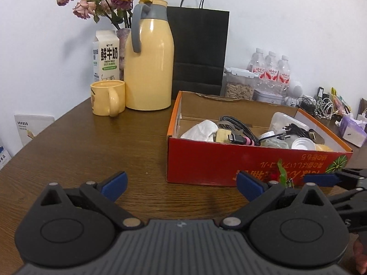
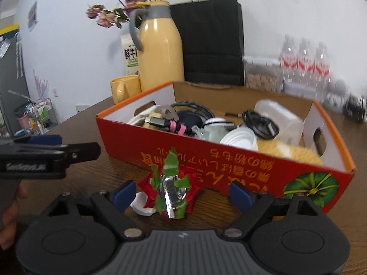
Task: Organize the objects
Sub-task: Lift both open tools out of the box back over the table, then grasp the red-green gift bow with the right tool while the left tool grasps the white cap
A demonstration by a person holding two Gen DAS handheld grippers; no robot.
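Observation:
A red and green dragon-fruit-shaped trinket (image 2: 169,189) with a metal clip and a white piece lies on the brown table (image 1: 91,151), just in front of the red cardboard box (image 2: 229,160). My right gripper (image 2: 182,194) straddles the trinket with both blue pads clear of it, so it is open. The box holds cables, white lids, a clear plastic tub and tissue. My left gripper (image 1: 182,185) is open over bare table, left of the box's near corner, with nothing between its fingers. A green leaf of the trinket (image 1: 282,171) shows beside the right gripper's blue pad (image 1: 325,177).
A yellow thermos jug (image 1: 149,68), a yellow mug (image 1: 107,100), a milk carton (image 1: 106,57) and a vase of dried roses stand at the back left. Behind the box are a black paper bag (image 1: 199,45), a seed container, water bottles (image 1: 270,71) and tangled chargers.

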